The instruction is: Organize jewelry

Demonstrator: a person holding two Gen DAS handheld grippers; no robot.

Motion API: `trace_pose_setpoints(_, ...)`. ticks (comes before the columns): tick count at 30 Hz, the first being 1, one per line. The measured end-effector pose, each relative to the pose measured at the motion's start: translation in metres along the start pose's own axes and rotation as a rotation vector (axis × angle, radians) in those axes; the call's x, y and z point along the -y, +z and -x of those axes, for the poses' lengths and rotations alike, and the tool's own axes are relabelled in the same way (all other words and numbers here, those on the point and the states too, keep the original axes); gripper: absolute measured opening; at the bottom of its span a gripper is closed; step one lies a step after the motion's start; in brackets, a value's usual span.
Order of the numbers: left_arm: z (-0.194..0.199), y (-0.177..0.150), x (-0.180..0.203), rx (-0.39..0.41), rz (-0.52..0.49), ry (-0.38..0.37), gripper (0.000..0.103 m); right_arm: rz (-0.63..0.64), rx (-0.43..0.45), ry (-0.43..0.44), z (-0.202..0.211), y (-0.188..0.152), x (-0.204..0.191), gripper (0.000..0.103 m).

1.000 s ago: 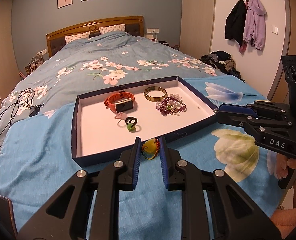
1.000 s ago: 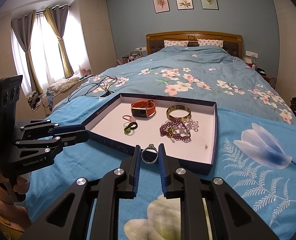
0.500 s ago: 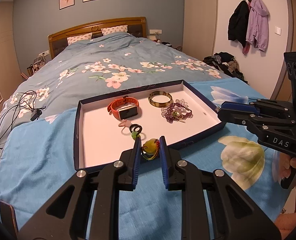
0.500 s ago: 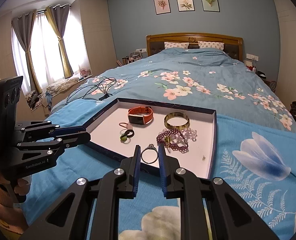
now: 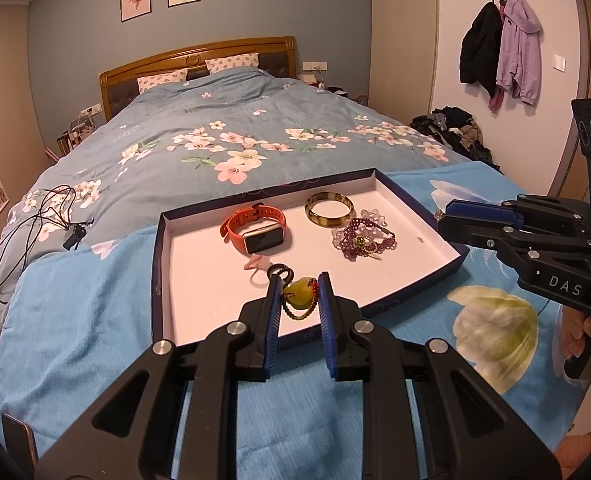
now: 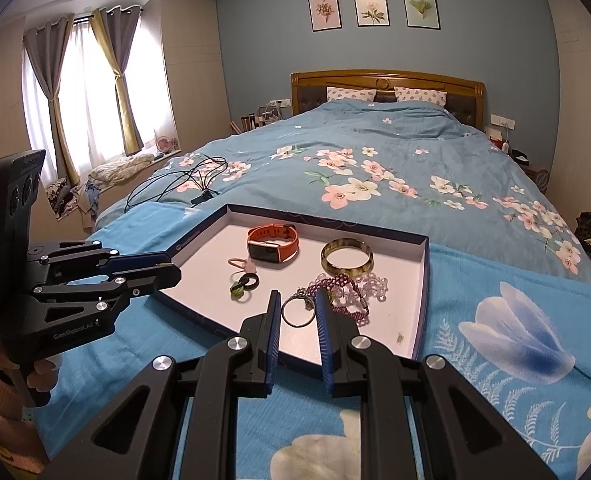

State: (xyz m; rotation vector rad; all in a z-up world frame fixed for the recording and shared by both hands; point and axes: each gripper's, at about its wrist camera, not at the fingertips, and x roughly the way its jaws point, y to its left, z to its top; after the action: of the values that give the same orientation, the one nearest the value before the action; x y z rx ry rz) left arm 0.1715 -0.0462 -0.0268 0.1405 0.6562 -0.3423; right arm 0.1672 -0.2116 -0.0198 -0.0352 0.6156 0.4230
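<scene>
Left gripper (image 5: 298, 292) fingers pinch a beaded charm (image 5: 301, 295); right gripper (image 6: 298, 308) fingers clamp a ring (image 6: 297, 311).

Green-bead bracelet (image 5: 300, 296) pinched over tray (image 5: 163, 280), silver ring (image 6: 297, 311) likewise, watch (image 5: 257, 232) inside

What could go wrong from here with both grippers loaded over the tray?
1. The left gripper pinches only the yellow-green bead of the beaded bracelet; its loop dangles and could snag the black ring on release.
2. The right gripper holds the thin silver ring edge-on; it may slip, roll, or land in the purple bead pile.
3. The tray sits on soft bedding and could tip if pressed.
</scene>
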Motion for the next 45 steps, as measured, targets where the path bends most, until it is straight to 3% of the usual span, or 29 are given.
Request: trace_pose_setpoints(45, -0.037, 0.026, -0.013, -0.011, 0.015, 0.059, 0.019, -0.011, -0.020, -0.013, -0.029, 0.009, 0.017, 0.016)
